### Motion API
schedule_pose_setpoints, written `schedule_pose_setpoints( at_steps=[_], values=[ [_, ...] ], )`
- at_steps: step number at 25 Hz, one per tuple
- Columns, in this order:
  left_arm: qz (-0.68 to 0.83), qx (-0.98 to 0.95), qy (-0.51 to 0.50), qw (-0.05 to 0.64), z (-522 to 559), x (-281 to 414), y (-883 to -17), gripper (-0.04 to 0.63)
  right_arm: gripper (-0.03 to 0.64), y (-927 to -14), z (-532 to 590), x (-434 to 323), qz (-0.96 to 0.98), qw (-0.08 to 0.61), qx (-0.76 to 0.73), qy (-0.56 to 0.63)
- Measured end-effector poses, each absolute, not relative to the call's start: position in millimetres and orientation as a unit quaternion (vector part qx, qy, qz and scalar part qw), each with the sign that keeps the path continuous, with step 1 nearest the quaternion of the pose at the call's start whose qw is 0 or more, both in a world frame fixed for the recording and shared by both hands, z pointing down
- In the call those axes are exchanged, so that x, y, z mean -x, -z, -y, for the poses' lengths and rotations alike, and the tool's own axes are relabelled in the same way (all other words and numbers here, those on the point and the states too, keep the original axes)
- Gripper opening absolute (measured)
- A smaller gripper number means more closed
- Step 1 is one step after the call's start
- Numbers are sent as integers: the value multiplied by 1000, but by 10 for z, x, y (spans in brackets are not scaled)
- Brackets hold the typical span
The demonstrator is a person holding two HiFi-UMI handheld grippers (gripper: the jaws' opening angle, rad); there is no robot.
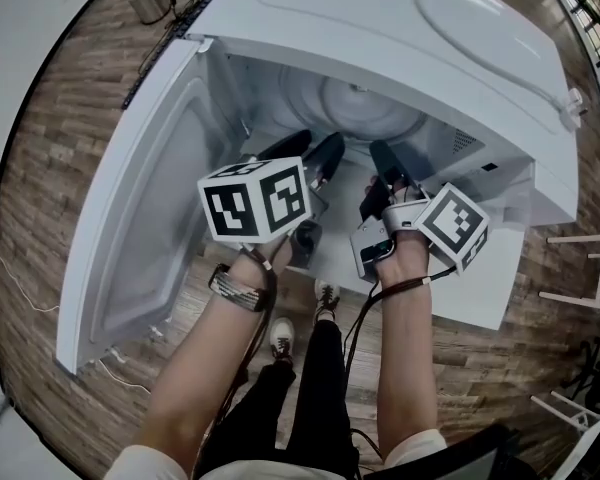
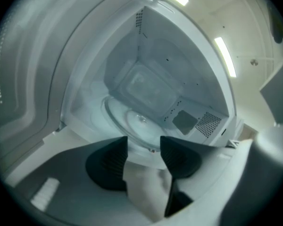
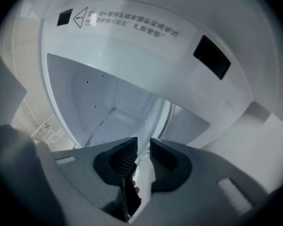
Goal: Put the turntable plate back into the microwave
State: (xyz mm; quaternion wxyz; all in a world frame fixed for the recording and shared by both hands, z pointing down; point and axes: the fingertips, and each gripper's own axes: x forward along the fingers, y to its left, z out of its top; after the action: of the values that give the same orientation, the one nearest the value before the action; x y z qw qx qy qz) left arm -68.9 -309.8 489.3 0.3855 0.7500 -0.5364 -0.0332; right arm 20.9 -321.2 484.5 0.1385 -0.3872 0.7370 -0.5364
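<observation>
Turntable plate (image 1: pixel 372 106): round, clear glass with a raised rim and a small hub at its centre. It lies flat on the cavity floor and fills most of it. Its near edge runs between the jaws of the right gripper (image 3: pixel 142 157), which are closed on it.

Microwave (image 1: pixel 460 38): white casing and white cavity, standing upright. Its door (image 1: pixel 140 198) is swung fully open to the left in the head view.
</observation>
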Motion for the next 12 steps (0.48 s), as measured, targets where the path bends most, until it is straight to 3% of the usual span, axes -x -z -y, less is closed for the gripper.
schedule_pose_setpoints(
  at_steps=[12],
  values=[
    [544,-750,49,374,3120,724,-4861,218,87,-4870,3156,-199,-741,135,379,538]
  ],
)
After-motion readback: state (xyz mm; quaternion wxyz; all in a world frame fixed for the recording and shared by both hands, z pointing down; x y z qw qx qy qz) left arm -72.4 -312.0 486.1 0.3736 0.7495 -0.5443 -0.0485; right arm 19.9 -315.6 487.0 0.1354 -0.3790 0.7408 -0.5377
